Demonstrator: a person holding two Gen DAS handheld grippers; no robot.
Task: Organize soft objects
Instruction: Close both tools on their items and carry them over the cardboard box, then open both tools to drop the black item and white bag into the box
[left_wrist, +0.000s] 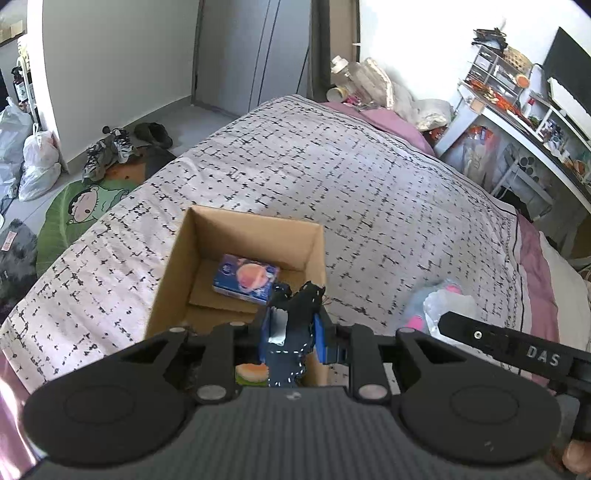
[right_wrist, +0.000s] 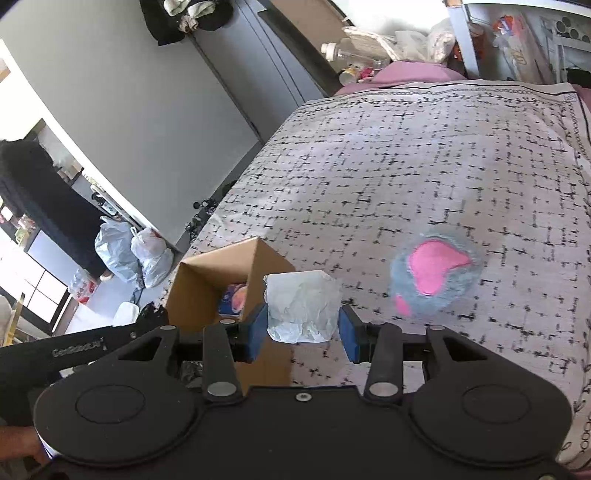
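An open cardboard box (left_wrist: 173, 258) stands on the bed; it also shows in the right wrist view (right_wrist: 199, 291). Inside lies a blue tissue pack with a peach picture (left_wrist: 245, 278). My left gripper (left_wrist: 295, 332) is shut on a dark cloth item with white stitching (left_wrist: 295, 325), held over the box's near right part. My right gripper (right_wrist: 303, 325) is shut on a white tissue pack (right_wrist: 303, 306), beside the box's right wall. A grey and pink plush (right_wrist: 436, 273) lies on the bed to the right.
The bed has a white, black-checked cover (left_wrist: 332, 184). A peach-patterned item (left_wrist: 253, 373) lies in the box's near end. Shoes (left_wrist: 110, 151) and plastic bags (left_wrist: 37, 166) sit on the floor at left. A cluttered desk (left_wrist: 517, 110) stands beyond the bed at right.
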